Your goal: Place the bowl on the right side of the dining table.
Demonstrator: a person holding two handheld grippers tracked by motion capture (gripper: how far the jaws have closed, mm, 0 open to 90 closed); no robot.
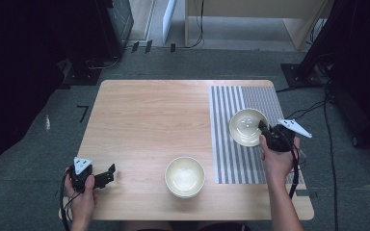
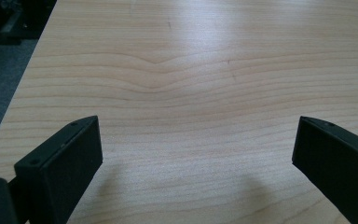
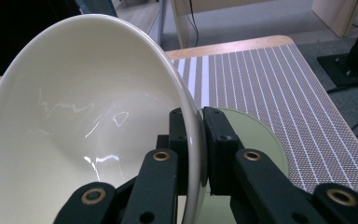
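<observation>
My right gripper [image 1: 265,130] is shut on the rim of a cream bowl [image 1: 246,126], which hangs tilted above the grey striped mat [image 1: 231,159]. In the right gripper view the bowl [image 3: 84,116] is seen from close up, with its rim pinched between the two black jaws of the right gripper [image 3: 200,140]. A second cream bowl [image 1: 185,176] stands on the wooden table [image 1: 144,125] near the front edge, beside the mat. My left gripper [image 1: 109,174] rests at the front left corner, open, and in the left gripper view the left gripper [image 2: 196,149] has only bare wood between its jaws.
The striped mat [image 3: 279,88] covers the table's right side. Around the table lies grey carpet with cables [image 1: 327,110] at the right. Dark equipment stands at the back left and a pale wooden bench [image 1: 250,14] at the back.
</observation>
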